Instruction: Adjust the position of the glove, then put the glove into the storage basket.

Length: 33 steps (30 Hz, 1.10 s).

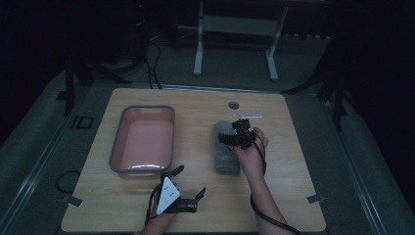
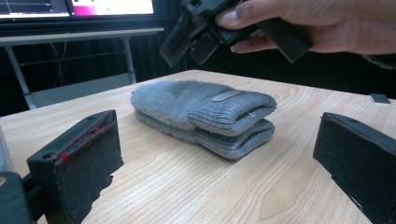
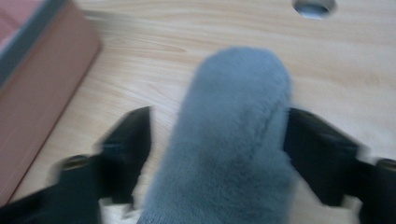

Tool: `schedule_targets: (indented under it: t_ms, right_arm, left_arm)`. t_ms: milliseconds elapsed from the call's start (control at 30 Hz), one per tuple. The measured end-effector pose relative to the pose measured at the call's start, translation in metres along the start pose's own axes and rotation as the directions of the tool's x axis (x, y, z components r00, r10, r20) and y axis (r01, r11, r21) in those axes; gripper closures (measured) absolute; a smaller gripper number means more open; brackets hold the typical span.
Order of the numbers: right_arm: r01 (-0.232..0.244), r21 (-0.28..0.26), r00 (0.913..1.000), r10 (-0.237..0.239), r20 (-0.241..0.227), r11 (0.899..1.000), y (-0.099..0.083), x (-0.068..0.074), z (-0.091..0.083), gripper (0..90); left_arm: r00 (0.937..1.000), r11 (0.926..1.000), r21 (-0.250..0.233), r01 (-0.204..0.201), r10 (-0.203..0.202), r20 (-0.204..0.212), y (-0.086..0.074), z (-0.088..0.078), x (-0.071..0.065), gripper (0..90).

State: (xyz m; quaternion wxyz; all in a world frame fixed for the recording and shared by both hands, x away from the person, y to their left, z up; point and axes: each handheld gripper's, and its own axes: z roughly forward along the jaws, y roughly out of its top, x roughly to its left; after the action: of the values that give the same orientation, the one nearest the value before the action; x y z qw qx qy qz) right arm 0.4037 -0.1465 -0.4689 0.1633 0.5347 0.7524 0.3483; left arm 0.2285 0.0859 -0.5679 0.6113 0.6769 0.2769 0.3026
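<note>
Nearest the person, the left gripper (image 1: 187, 182) hovers over the front edge of the light wooden bench (image 1: 288, 196), its jaws spread wide with nothing between them, some way to the front and left of the folded grey fleece mitten pair (image 1: 226, 147). That mitten pair lies flat on the bench just right of centre, one mitten stacked on the other, the ribbed knit cuffs with a small sewn tag (image 2: 225, 96) pointing toward the person. Just above the mittens' far half, the right gripper (image 1: 238, 133) is held in the person's right hand (image 1: 252, 149); in the right gripper view its jaws stand wide on either side of the fleece, which lies between them without being visibly pinched. Left of the mittens, well apart, sits a rectangular grey-rimmed pink plastic tub (image 1: 117, 147). Beyond the mittens, a small round hole (image 1: 233, 105) marks the bench's far edge.
</note>
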Motion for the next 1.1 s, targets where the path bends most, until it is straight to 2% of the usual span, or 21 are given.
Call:
schedule_targets:
  t_ms: [67,100,133,167,200,233,267,333,467,533,567,600,800,933,967,1000,1067,1100]
  right_arm:
    - [0.007,-0.006,0.9989,-0.008,-0.046,1.0,0.0,-0.005,-0.003,17.1]
    - [0.006,-0.008,0.9983,-0.007,-0.058,1.0,-0.001,-0.008,-0.005,17.4]
    - [0.002,0.006,0.9974,-0.002,-0.072,1.0,-0.001,-0.012,-0.005,16.2]
    - [0.0,-0.004,0.9989,0.0,-0.048,1.0,-0.002,-0.013,-0.006,10.5]
    - [0.002,-0.018,1.0,-0.002,-0.007,1.0,-0.003,-0.016,-0.006,15.3]
    - [-0.006,0.001,0.9998,0.006,-0.019,1.0,-0.004,-0.019,-0.006,15.5]
    - [-0.007,0.017,0.9977,0.008,-0.067,1.0,-0.006,-0.022,-0.006,11.9]
    - [-0.007,-0.002,0.9987,0.007,-0.05,1.0,-0.008,-0.025,-0.008,13.2]
    - [-0.004,0.002,0.9978,0.004,-0.066,1.0,-0.011,-0.032,-0.012,13.4]
    - [0.033,0.003,0.9965,-0.033,-0.077,0.999,-0.013,-0.034,-0.016,13.4]
    - [0.061,-0.012,0.9958,-0.061,-0.068,0.998,-0.014,-0.035,-0.018,13.4]
    - [0.088,-0.028,0.9926,-0.09,-0.081,0.996,-0.015,-0.038,-0.02,13.4]
    - [0.109,-0.05,0.9851,-0.114,-0.129,0.993,-0.023,-0.044,-0.029,14.1]
    - [0.137,-0.064,0.9777,-0.145,-0.152,0.989,-0.029,-0.046,-0.038,14.1]
    - [0.137,-0.064,0.9777,-0.145,-0.152,0.989,-0.029,-0.046,-0.038,14.1]
    - [0.148,-0.097,0.9769,-0.161,-0.14,0.984,-0.032,-0.048,-0.046,14.1]
    - [0.146,-0.112,0.9767,-0.161,-0.142,0.983,-0.032,-0.051,-0.051,14.1]
    - [0.147,-0.112,0.9767,-0.162,-0.141,0.983,-0.032,-0.053,-0.053,14.1]
  left_arm:
    - [1.0,1.0,0.001,-0.002,0.002,-0.002,0.0,0.0,0.0,1.1]
    - [1.0,1.0,0.003,-0.001,0.001,-0.002,0.0,0.0,0.0,1.1]
    - [1.0,1.0,0.003,0.001,-0.001,-0.001,0.0,0.0,0.0,1.0]
    - [1.0,1.0,0.003,-0.001,0.001,-0.002,0.0,0.0,0.0,1.1]
    - [1.0,1.0,0.003,0.001,-0.001,-0.003,0.0,0.0,0.0,1.1]
    - [1.0,1.0,0.003,0.003,-0.003,-0.002,0.0,0.0,0.0,1.1]
    - [1.0,1.0,0.004,0.003,-0.003,-0.004,0.0,0.0,0.0,1.1]
    - [1.0,1.0,0.008,0.005,-0.005,-0.006,0.0,0.001,0.0,1.1]
    - [0.9999,0.9998,0.021,0.003,-0.003,-0.015,0.001,0.001,-0.001,1.1]
    - [0.9999,0.9998,0.02,-0.001,0.001,-0.012,0.002,0.001,-0.002,1.1]
    - [0.9999,0.9997,0.023,-0.008,0.008,-0.015,0.003,0.001,-0.002,1.1]
    - [0.9998,0.9997,0.024,-0.008,0.009,-0.019,0.003,0.001,-0.002,1.1]
    - [0.9986,0.9983,0.033,0.047,-0.046,-0.026,0.012,0.001,-0.001,1.1]
    - [0.9955,0.9927,0.076,0.094,-0.093,-0.018,0.024,0.005,-0.001,1.1]
    - [0.9955,0.9927,0.076,0.094,-0.093,-0.018,0.024,0.005,-0.001,1.1]
    - [0.996,0.9925,0.084,0.089,-0.089,-0.003,0.032,0.01,-0.001,1.1]
    - [0.9964,0.9913,0.103,0.083,-0.084,0.012,0.04,0.017,-0.001,1.1]
    - [0.9946,0.9883,0.118,0.096,-0.1,0.027,0.045,0.023,0.0,1.1]
